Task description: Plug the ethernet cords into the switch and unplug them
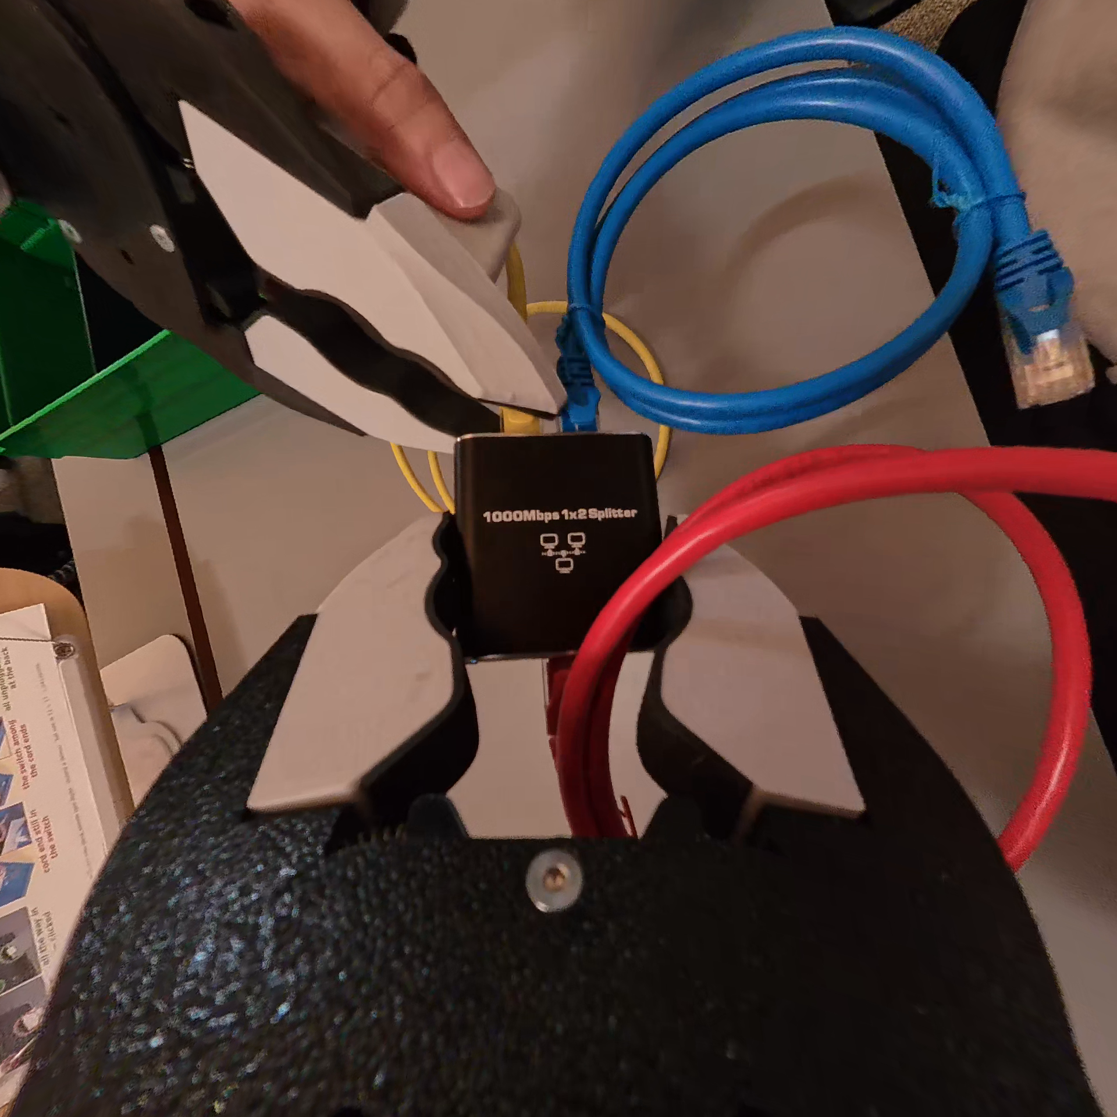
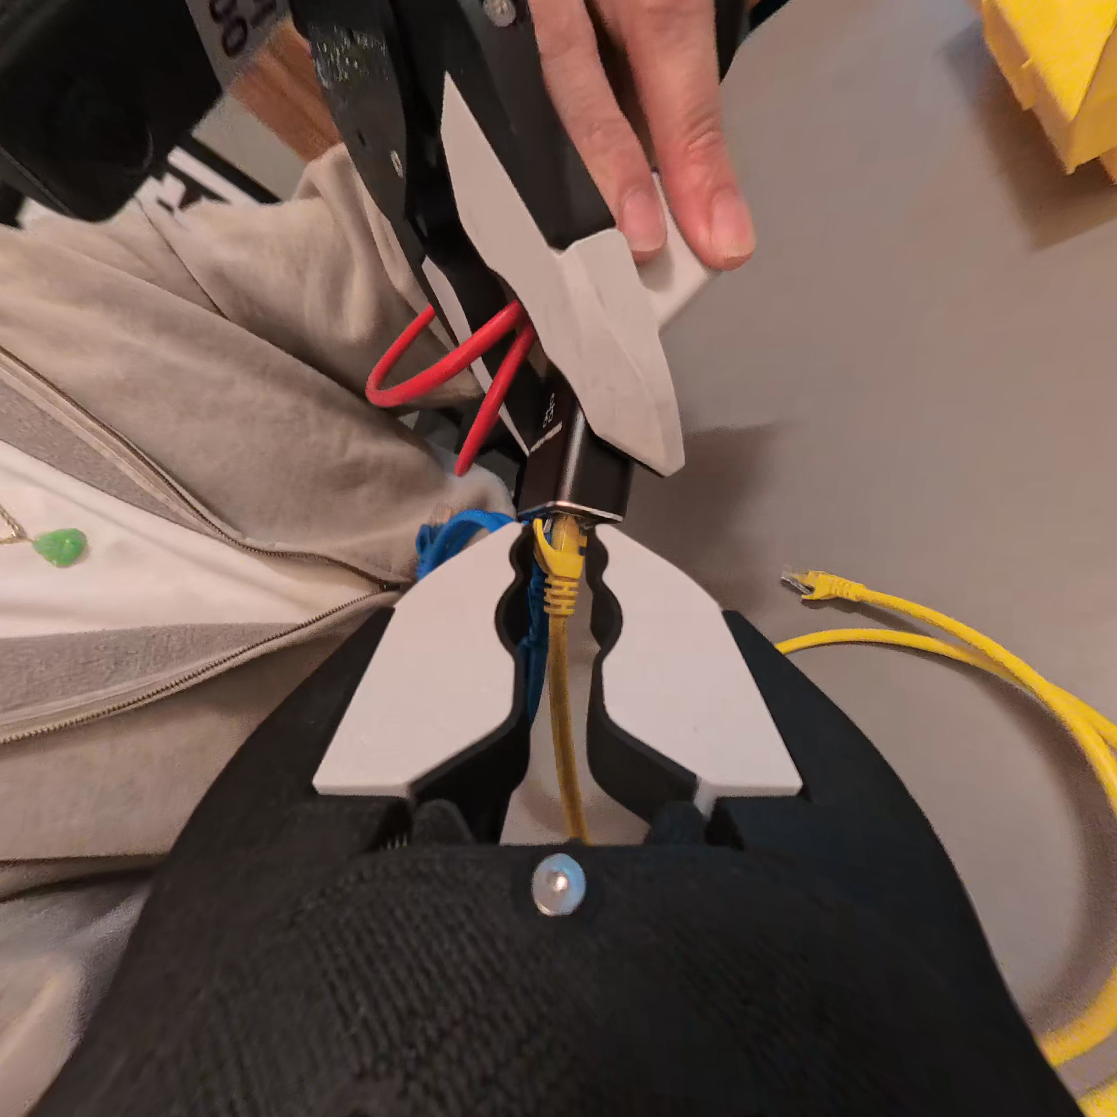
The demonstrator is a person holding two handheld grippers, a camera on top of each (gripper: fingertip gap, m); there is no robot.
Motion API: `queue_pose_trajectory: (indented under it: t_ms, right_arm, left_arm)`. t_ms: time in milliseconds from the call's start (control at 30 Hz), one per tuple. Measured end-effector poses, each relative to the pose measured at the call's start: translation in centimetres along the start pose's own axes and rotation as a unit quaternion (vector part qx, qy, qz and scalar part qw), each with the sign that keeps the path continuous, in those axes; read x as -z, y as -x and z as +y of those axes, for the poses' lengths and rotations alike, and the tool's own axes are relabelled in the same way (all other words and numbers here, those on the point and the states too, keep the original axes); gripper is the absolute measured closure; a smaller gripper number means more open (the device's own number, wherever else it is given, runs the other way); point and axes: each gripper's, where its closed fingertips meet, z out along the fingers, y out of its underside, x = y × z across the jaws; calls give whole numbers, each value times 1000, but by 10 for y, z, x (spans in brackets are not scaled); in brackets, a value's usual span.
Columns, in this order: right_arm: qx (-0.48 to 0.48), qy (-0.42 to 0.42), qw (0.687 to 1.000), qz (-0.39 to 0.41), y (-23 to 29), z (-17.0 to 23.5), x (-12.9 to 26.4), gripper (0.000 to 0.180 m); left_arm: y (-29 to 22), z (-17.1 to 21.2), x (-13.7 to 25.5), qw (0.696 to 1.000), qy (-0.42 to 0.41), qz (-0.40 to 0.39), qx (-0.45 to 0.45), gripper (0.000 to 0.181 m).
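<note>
The left gripper (image 1: 559, 580) is clamped on the black switch (image 1: 553, 538), held above the table. The right gripper (image 2: 559, 538) has its fingers slightly apart around the yellow plug (image 2: 562, 568) seated in the switch. To unplug cleanly, it likely needs to pinch the latch, then pull straight back.

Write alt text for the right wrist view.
The right gripper has its jaws around the yellow ethernet plug seated in the black switch, which the left gripper holds from above. A blue cord sits alongside, red cord loops behind.
</note>
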Motion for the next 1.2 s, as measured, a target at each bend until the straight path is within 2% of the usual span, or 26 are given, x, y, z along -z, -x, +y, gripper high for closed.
queue_pose_trajectory:
  t_ms: [200, 500, 800, 1033, 1200]
  right_arm:
    - [4, 2, 1000, 10, 0, 0, -6, 163]
    - [21, 46, 998, 36, 1, 23, -21, 162]
    - [15, 58, 998, 34, 1, 31, -24, 163]
    - [-44, 33, 998, 43, -10, 36, -28, 165]
    - [-111, 70, 989, 71, -30, 47, -24, 165]
  left_arm:
    - [-4, 2, 2, 1000, 2, 2, -5, 117]
    - [-23, 1, -8, 998, 30, 32, -45, 118]
    - [-28, 0, -13, 996, 49, 16, -73, 118]
    - [-29, 9, -22, 992, 72, -8, -101, 118]
    - [-22, 20, -38, 985, 106, -27, -135, 118]
